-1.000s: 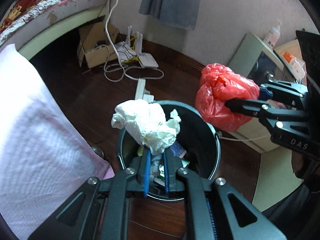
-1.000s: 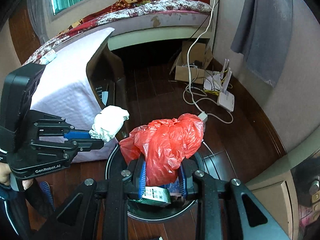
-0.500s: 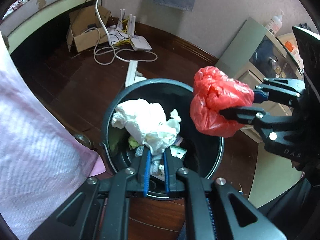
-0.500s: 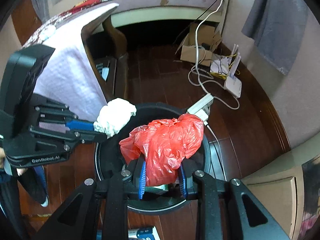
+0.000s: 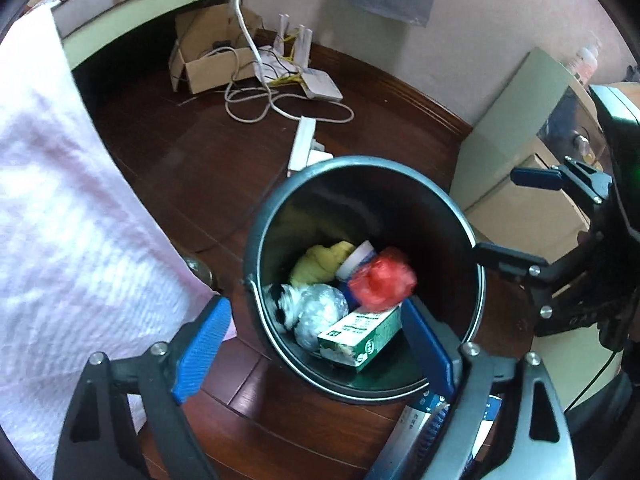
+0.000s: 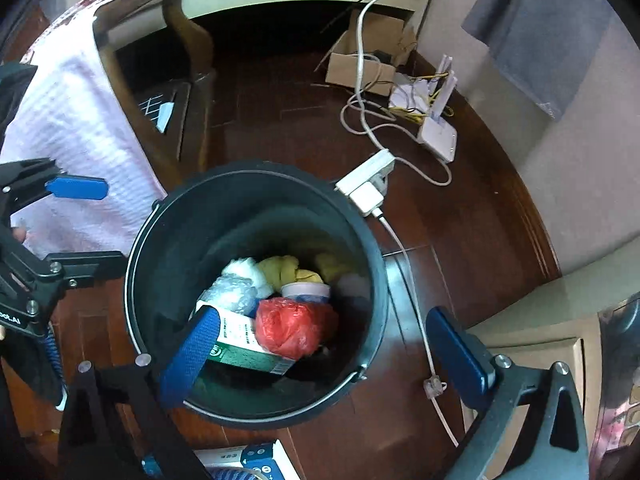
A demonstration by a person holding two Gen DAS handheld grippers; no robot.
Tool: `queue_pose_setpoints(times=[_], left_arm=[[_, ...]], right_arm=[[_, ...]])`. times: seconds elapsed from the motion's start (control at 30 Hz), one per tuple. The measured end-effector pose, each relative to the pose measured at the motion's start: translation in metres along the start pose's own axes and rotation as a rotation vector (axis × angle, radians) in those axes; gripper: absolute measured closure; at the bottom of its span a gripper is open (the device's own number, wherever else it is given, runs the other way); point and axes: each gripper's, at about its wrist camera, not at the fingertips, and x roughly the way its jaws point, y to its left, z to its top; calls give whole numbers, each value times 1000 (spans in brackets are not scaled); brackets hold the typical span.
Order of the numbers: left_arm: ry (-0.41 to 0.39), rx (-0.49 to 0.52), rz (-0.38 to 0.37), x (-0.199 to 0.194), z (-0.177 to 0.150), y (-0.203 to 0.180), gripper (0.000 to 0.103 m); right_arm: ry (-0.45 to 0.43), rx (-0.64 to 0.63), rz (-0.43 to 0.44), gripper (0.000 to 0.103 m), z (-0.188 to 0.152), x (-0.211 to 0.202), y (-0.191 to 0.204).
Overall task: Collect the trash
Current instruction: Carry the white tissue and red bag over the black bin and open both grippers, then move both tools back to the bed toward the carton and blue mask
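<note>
Pink-white cloth (image 5: 60,220) hangs at left beside dark bin (image 5: 404,176) on wood floor (image 5: 208,160). Cardboard box (image 5: 208,68), router (image 5: 320,86) and power strip (image 5: 302,148) sit beyond bin's far rim. Inside bin: green carton (image 5: 360,334), red bag (image 5: 382,282), white tissue (image 6: 246,272). Left gripper (image 5: 316,344) and right gripper (image 6: 328,344) point steeply down over bin, jaws just opened wide, nothing between them.

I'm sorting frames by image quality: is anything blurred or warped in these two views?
Left wrist view: the red bag in the bin is smeared by motion blur, the green carton beside it sharper; the fisheye bends the baseboard and darkens the corners. Right wrist view: the red bag looks crisp; same fisheye bending, dim bin interior.
</note>
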Motion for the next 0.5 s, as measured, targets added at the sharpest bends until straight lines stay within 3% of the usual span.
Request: queue_pose_setpoints(times=[0.5], left_arm=[[-113, -14, 51, -54, 4, 7, 13]], right_arm=[[-100, -32, -10, 0, 31, -46, 23]])
